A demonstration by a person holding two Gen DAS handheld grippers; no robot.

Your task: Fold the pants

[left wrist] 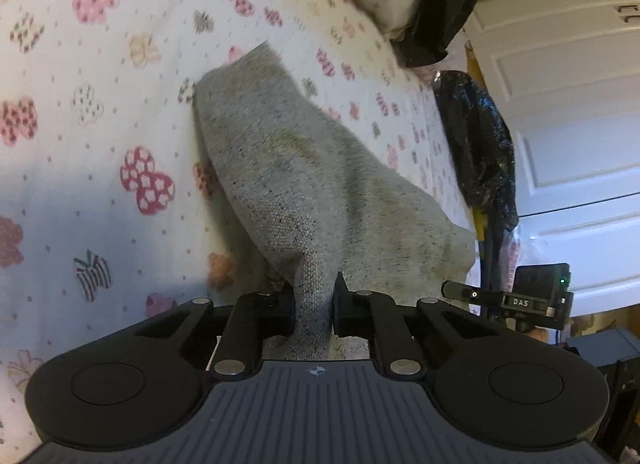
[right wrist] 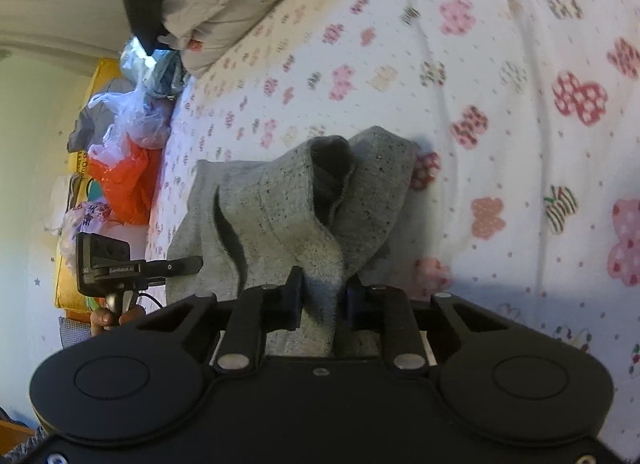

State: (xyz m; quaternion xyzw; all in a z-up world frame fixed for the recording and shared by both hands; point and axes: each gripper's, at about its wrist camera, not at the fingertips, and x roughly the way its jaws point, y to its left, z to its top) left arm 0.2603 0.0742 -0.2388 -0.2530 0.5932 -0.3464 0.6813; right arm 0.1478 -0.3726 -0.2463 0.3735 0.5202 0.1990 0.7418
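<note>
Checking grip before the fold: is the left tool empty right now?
No, the left tool is shut on a bunched ridge of the grey pants, which trail from it onto the butterfly-print sheet.

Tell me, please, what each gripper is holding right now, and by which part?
Both hold the grey pants: the left gripper and the right gripper are each shut on a bunched fold of its edge. Which part exactly cannot be told.

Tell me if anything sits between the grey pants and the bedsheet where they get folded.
Nothing visible does. Both the left gripper and right gripper are shut on the grey pants, and the flowered bedsheet around them shows only fabric; clutter sits off at the bed's edge.
</note>
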